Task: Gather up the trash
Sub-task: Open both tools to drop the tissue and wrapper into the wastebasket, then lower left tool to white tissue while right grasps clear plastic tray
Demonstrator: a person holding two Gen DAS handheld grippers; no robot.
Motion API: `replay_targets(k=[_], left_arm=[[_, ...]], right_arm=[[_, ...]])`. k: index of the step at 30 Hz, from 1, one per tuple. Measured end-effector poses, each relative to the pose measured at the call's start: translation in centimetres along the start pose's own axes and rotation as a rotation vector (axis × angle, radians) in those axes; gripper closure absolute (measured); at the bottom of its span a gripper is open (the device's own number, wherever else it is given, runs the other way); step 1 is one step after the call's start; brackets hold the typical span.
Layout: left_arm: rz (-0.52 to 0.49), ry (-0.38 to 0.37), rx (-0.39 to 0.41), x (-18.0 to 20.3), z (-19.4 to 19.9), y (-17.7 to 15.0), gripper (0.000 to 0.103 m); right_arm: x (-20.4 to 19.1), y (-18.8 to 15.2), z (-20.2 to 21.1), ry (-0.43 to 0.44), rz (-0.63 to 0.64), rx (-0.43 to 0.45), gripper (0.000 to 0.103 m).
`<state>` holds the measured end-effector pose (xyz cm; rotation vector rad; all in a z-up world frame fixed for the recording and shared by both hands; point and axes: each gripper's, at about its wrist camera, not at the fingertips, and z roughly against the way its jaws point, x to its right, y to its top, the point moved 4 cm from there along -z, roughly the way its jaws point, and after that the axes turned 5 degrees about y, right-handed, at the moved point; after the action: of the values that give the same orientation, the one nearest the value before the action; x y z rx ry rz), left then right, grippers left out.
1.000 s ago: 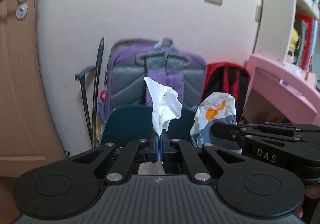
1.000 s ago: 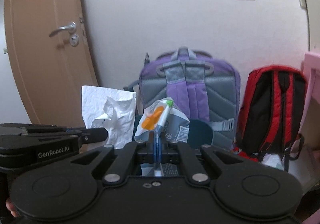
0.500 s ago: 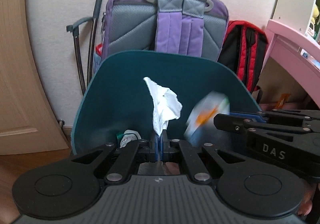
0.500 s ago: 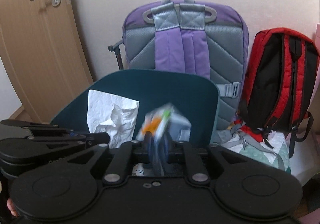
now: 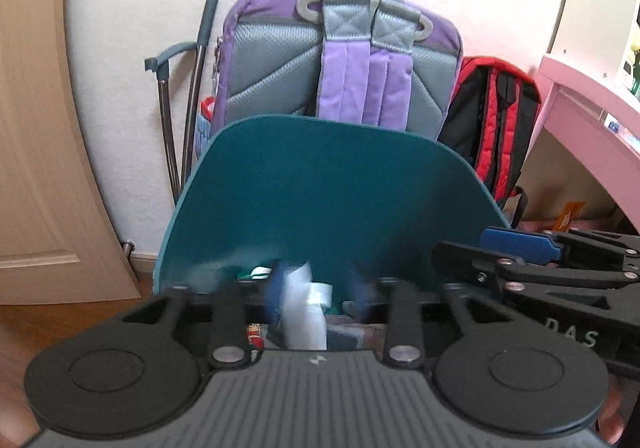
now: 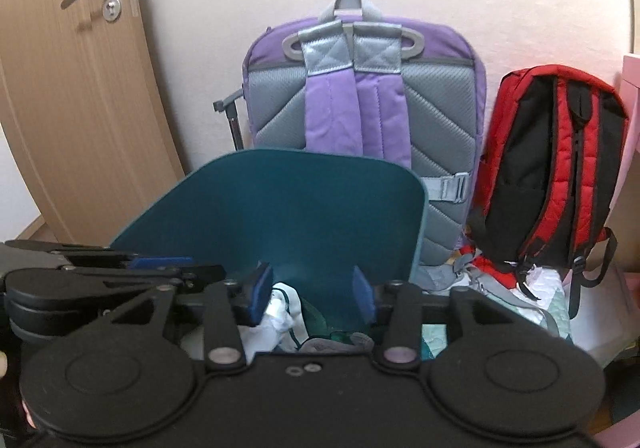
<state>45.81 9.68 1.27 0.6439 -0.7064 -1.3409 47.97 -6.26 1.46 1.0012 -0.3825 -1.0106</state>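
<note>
A teal bin with its lid up [image 5: 336, 187] stands before me; it also shows in the right wrist view [image 6: 288, 215]. My left gripper [image 5: 316, 298] is open over the bin mouth, blurred, with the white tissue [image 5: 306, 312] dropping between its fingers. My right gripper [image 6: 312, 290] is open and empty over the bin. White tissue and wrapper trash [image 6: 280, 318] lie inside the bin below it. The right gripper also shows at the right of the left wrist view [image 5: 520, 248], and the left gripper at the left of the right wrist view [image 6: 160, 266].
A purple and grey backpack [image 6: 364, 103] leans on the wall behind the bin, a red and black backpack [image 6: 552, 167] to its right. A wooden door [image 6: 72, 87] is at the left. A pink desk [image 5: 592, 119] stands at the right.
Both grippers moved down over the bin and opened. The tissue left the left gripper and the orange and white wrapper left the right gripper, both into the bin.
</note>
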Motion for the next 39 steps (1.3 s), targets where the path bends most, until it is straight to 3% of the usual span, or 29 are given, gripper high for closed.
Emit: replay_targets(k=[1, 2, 13, 24, 26, 28, 36, 39], left_arm=[[0.005, 0.010, 0.011, 0.1, 0.5, 0.0, 0.041], [0.010, 0.018, 0.023, 0.1, 1.1, 0.0, 0.038], [-0.020, 0.018, 0.060, 1.5, 8.5, -0.6, 0.025], [0.015, -0.053, 0.055, 1.9, 15.8, -4.9, 0.014], [0.020, -0.062, 0.047, 1.8, 16.6, -6.0, 0.011], [0.028, -0.067, 0.032, 1.7, 17.2, -7.3, 0.000], [0.037, -0.114, 0.047, 1.1, 16.5, -13.7, 0.000], [0.029, -0.120, -0.010, 1.0, 13.9, -16.8, 0.000]], right_arm=[[0.0, 0.1, 0.5, -0.001, -0.002, 0.004, 0.055], [0.0, 0.2, 1.2, -0.004, 0.001, 0.010, 0.055], [-1.4, 0.2, 9.3, -0.025, 0.038, 0.057, 0.050], [-3.3, -2.2, 17.4, -0.027, 0.072, 0.059, 0.049], [-3.5, -3.3, 18.3, -0.021, 0.067, 0.048, 0.049], [-3.5, -4.7, 19.0, -0.013, 0.065, 0.034, 0.049], [-2.0, -13.1, 17.2, -0.010, 0.027, -0.087, 0.049], [-0.9, -17.2, 14.8, -0.007, -0.003, -0.157, 0.049]])
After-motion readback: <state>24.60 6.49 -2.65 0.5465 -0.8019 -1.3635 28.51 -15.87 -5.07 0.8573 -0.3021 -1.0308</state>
